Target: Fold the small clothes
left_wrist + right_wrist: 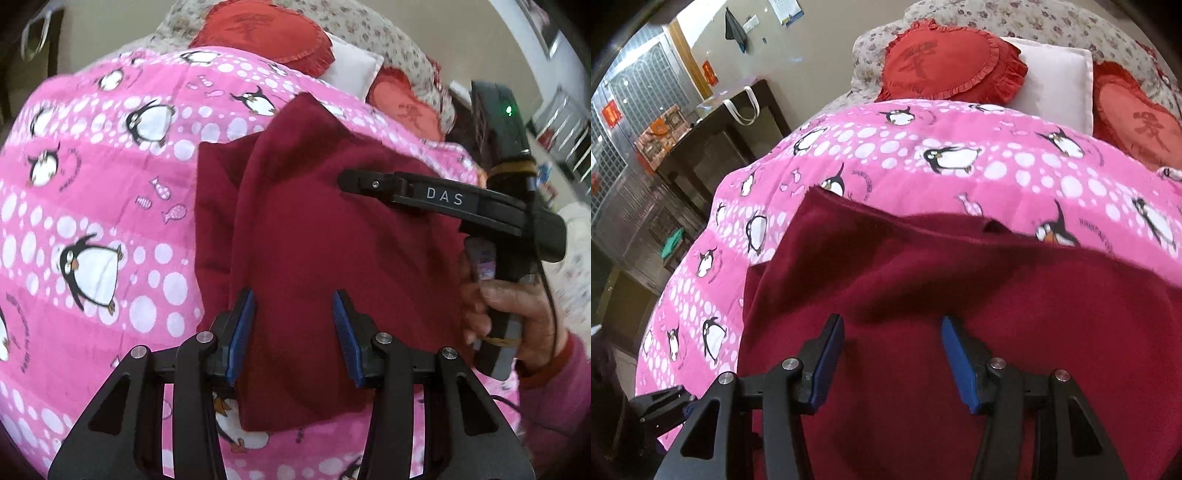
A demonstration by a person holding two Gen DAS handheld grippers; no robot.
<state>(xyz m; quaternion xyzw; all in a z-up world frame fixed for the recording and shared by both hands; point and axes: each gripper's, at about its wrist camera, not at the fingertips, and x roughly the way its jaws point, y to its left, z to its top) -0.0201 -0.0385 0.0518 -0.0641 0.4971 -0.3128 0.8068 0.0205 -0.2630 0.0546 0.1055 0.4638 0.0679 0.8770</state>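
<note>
the dark red garment [332, 258], partly folded, lies on the pink penguin quilt [92, 184], with the left gripper [293, 314] and right gripper [892, 343] both poised above it, jaws apart and empty, apparently placed to take the next fold.

maroon garment [923, 295] cropped below, far edge blurred

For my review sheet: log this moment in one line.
garment: partly folded on quilt | left gripper: open | right gripper: open
</note>
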